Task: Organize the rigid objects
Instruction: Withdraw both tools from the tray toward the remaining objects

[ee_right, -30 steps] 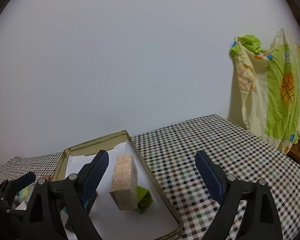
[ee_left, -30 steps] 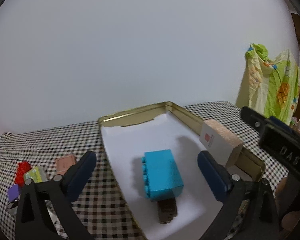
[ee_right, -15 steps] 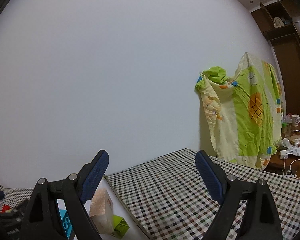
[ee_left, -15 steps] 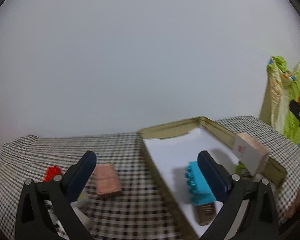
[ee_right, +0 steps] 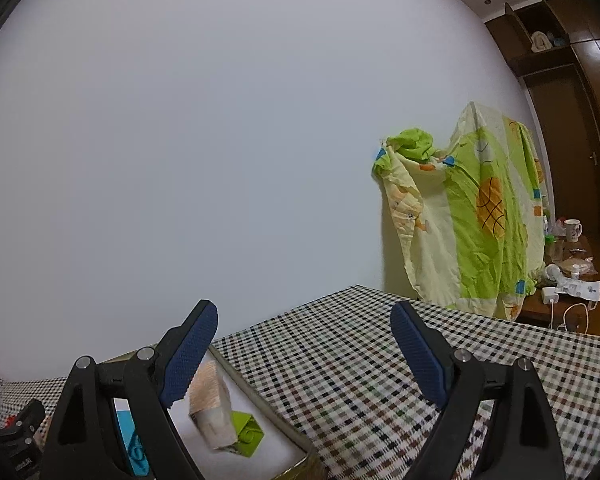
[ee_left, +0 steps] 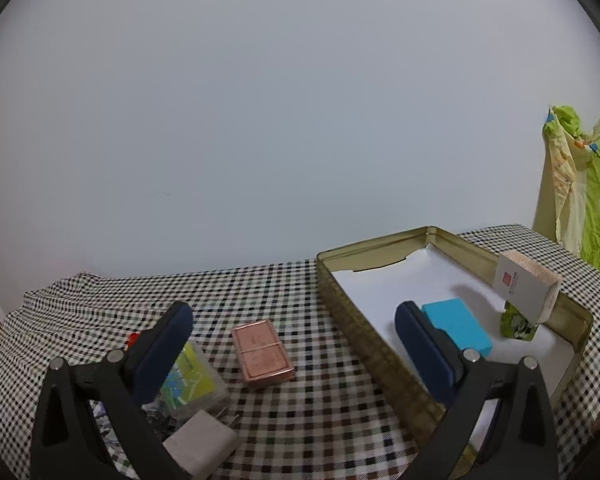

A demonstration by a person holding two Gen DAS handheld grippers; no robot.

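Left wrist view: the left tool [ee_left: 294, 340] is held low over the checked table [ee_left: 308, 412], its two fingers spread wide with nothing between them. A pink flat box [ee_left: 262, 354] lies on the table between the fingers. The gold tray [ee_left: 364, 344] sits to the right with a blue block [ee_left: 458, 328] inside. The right tool [ee_right: 304, 350] is also wide and empty, tilted upward above the tray's right edge.
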